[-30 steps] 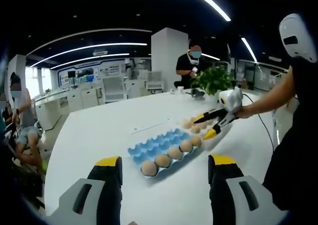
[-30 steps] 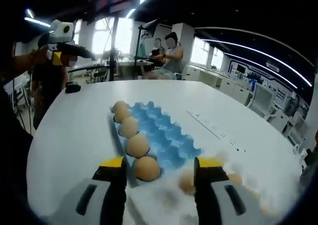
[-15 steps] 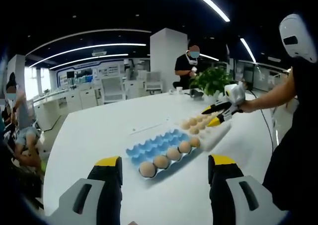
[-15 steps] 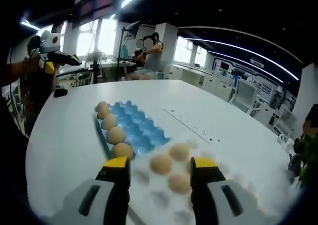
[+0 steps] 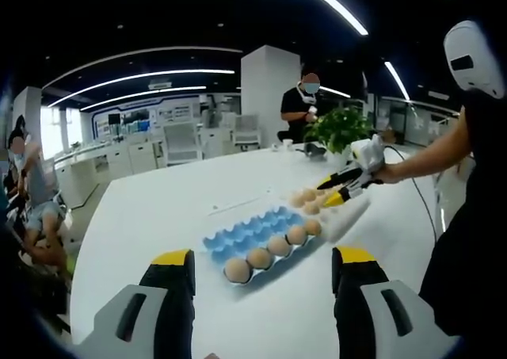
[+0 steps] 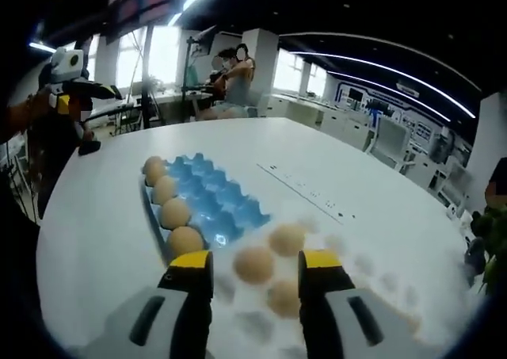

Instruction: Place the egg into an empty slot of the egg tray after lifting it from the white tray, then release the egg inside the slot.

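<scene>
Fingers apart on right gripper (image 6: 255, 268), straddling egg (image 6: 255, 265) in white tray (image 6: 372, 295), touching blue egg tray (image 6: 207, 203)'s end. Left gripper (image 5: 261, 268) apart, empty, over bare table (image 5: 158, 208).

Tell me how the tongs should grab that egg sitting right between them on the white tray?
Grip the egg across its rounded middle, one finger on each side, coming down from above. It sits in a cup of the white tray with its top half exposed, and the right tongs, open, already straddle it. Probably squeeze gently.
</scene>
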### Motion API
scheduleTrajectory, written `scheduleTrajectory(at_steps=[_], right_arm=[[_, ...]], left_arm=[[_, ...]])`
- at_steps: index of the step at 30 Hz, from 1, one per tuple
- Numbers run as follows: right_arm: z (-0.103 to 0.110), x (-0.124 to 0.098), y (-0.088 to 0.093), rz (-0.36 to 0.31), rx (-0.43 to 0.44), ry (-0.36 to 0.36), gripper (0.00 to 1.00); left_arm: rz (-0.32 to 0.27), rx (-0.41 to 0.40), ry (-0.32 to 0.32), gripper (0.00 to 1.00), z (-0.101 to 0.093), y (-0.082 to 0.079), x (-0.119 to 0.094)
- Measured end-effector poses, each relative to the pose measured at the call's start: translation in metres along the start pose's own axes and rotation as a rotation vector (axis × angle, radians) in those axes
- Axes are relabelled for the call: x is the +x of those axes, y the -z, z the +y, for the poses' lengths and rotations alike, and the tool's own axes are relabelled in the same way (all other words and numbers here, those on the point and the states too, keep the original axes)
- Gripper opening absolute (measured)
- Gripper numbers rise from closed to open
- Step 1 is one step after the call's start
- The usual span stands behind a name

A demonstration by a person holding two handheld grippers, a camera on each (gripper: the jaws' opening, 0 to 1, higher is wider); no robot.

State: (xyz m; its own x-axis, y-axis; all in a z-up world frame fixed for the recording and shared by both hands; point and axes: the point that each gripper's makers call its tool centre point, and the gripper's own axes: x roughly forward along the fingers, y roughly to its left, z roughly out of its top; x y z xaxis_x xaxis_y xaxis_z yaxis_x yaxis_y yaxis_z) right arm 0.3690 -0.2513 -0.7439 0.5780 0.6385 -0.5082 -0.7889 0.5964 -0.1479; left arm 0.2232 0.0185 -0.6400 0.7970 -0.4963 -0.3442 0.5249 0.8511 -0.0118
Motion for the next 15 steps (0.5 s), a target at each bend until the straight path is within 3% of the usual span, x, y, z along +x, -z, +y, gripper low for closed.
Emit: scheduleTrajectory(at_steps=[15], right_arm=[[0.0,0.018,0.009,0.052,-0.018,0.003,0.35]], left_arm=[[0.003,-0.003,-0.003,0.71,0.001,0.002,0.0]])
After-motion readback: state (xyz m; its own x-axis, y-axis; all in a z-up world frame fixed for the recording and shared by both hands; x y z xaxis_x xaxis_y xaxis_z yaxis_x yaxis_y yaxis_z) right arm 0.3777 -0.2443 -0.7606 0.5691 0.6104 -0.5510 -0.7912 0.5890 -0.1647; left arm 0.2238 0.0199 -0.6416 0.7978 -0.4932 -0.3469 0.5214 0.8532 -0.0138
